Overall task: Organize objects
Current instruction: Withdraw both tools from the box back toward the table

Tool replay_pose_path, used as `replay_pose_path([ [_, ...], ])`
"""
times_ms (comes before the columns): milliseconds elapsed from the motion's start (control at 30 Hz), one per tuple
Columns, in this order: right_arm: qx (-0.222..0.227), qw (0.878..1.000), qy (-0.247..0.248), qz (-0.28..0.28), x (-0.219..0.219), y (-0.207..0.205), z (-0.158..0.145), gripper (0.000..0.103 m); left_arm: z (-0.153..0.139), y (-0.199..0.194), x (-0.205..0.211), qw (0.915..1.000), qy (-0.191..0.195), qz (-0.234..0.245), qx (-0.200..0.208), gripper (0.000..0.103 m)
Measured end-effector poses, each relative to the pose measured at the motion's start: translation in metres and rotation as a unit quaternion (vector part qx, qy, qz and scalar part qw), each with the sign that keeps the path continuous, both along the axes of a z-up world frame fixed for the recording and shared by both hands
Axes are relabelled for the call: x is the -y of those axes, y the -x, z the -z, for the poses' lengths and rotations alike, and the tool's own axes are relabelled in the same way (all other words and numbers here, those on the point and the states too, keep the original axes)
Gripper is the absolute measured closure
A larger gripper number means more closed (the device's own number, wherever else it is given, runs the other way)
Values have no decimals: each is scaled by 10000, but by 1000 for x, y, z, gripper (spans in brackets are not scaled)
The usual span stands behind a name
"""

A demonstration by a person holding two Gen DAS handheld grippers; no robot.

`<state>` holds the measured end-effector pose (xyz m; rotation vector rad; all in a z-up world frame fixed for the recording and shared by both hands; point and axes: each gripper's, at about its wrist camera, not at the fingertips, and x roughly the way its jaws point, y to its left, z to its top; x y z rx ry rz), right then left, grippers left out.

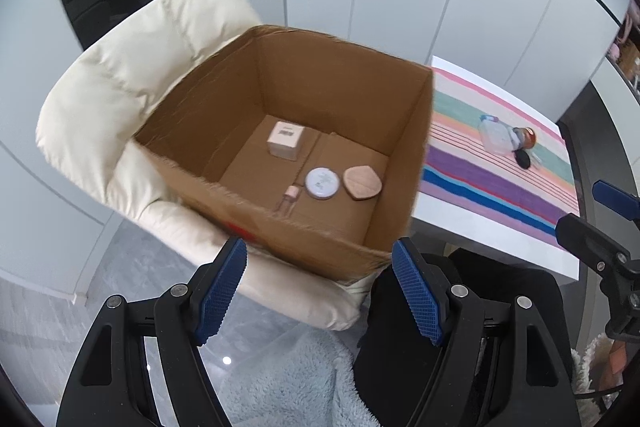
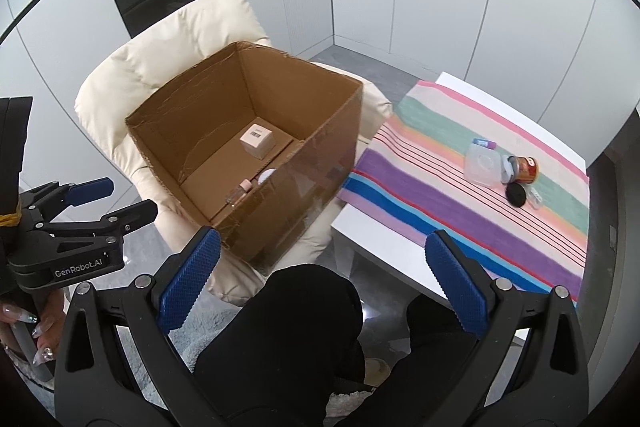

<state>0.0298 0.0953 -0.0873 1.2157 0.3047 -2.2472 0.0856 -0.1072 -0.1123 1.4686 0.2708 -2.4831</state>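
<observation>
Both grippers' fingers spread, cardboard box (image 1: pixel 280 227) ahead, untouched

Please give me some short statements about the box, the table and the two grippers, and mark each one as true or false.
1. The cardboard box sits on a cream chair. True.
2. The box is empty. False: it holds a small carton, a round white compact, a wooden lid and a small bottle.
3. The left gripper holds the small bottle. False: it is open and holds nothing.
4. A clear plastic container and a red can lie on the striped cloth. True.
5. The right gripper is open. True.
</observation>
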Motion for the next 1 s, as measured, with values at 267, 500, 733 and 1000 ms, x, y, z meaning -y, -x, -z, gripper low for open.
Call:
replay_pose_path([
  [267, -28, 9989, -28, 468, -44, 11, -1, 0, 1, 31, -42, 9984, -6, 561, 19, 26],
  [500, -19, 9951, -48, 986, -93, 22, 1, 0, 2, 57, -88, 9944, -7, 1055, 51, 26],
  [733, 45, 9887, -43, 1497, -144, 30, 8, 0, 6, 83, -135, 9877, -72, 1560, 98, 26],
  [1000, 226, 9802, -50, 1965, -200, 38, 25, 0, 12, 104, -199, 9746, 15, 2229, 205, 26],
])
